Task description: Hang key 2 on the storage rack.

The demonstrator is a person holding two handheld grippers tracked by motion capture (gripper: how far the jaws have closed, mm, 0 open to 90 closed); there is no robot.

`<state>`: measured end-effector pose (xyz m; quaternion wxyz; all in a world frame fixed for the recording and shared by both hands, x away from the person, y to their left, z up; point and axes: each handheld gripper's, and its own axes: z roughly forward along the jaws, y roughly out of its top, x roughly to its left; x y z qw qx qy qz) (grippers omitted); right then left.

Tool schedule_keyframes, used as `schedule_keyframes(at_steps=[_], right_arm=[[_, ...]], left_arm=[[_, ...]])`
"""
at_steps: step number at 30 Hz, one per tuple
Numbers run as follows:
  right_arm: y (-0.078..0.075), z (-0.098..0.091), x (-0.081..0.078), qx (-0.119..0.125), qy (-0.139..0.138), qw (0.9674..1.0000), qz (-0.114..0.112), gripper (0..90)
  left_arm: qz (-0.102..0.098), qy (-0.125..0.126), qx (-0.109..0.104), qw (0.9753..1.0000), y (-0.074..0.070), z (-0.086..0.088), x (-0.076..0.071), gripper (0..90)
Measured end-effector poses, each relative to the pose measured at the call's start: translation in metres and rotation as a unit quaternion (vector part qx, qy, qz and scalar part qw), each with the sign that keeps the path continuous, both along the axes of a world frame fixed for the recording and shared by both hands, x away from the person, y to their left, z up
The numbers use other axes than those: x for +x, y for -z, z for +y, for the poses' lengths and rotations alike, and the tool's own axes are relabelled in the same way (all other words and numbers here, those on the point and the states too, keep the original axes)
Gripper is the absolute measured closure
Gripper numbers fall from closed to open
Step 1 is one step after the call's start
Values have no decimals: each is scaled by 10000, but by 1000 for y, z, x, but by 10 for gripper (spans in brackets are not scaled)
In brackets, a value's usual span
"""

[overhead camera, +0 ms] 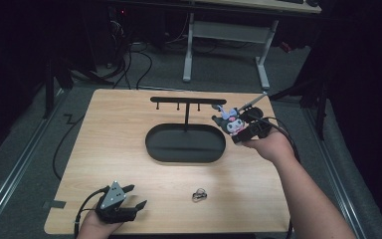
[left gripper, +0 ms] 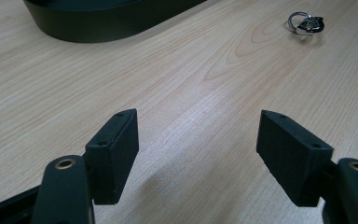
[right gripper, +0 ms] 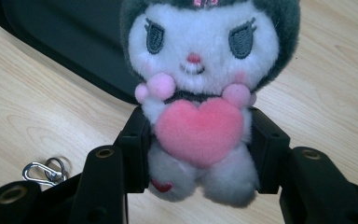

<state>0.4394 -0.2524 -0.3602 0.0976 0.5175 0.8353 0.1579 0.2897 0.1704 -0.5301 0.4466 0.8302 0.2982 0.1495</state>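
Worktop (overhead camera: 129, 149): light wood, carrying one black stand (overhead camera: 186, 142) with an oval base tray and an upright post topped by a crossbar with small hooks. All hooks appear bare.

Right hand-held gripper (overhead camera: 238, 130): raised just beside the right end of the stand, jaws closed partway on the body of a plush doll (right gripper: 200, 116). The right gripper view shows both pads pressed into the doll's sides, with its face and pink heart towards the camera. The doll is therefore off the worktop and held near the crossbar's right end.

Left hand-held gripper (overhead camera: 129, 201): at the near-left edge of the worktop, jaws wide apart with nothing between them.

Key ring with clip (overhead camera: 199, 194): lying loose on the worktop, near the front edge, well apart from the stand and from both grippers.

Assessment: pickup of the doll appears complete. Hanging or placing it at the stand is not yet done. The loose clip is untouched and may be the remaining item.
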Motion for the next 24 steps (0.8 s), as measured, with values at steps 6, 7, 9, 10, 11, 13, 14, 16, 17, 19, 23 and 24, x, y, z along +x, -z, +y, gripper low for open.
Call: schedule_keyframes(at_steps=[6, 7, 9, 10, 11, 13, 14, 16, 17, 19, 23, 24], right_arm=[[12, 3, 3, -13, -14, 10000, -43, 506], [15, 4, 4, 12, -22, 10000, -53, 506], [21, 6, 5, 47, 3, 10000, -42, 504], [23, 7, 6, 45, -17, 10000, -47, 503], [26, 9, 7, 88, 9, 9999, -58, 500], [31, 12, 9, 156, 39, 9998, -76, 498], [31, 12, 9, 156, 39, 9998, -76, 498], [36, 15, 13, 156, 42, 9998, -102, 491], [37, 17, 15, 150, 56, 9998, -88, 488], [41, 18, 17, 173, 86, 9998, -97, 484], [50, 23, 22, 304, 202, 9993, -78, 479], [51, 24, 23, 322, 209, 9992, -69, 478]], left_arm=[[9, 14, 5, 10000, 0, -1, 0, 303], [10, 14, 7, 10000, 0, -1, 0, 302], [2, 24, 19, 10000, 0, 0, 0, 302], [-4, 27, 14, 10000, 0, 0, 0, 302], [-8, 30, 13, 10000, 0, 0, 0, 303], [-6, 28, 7, 10000, 0, 0, -1, 303], [-6, 28, 7, 10000, 0, 0, -1, 303], [5, 30, -5, 10000, 0, 0, -1, 302], [5, 31, -4, 10000, 0, 0, -1, 302], [-3, 36, 2, 10000, 0, 0, 0, 303], [-6, 38, 5, 10000, 0, 1, -1, 302], [3, 37, 13, 10000, 0, 1, 0, 302]])
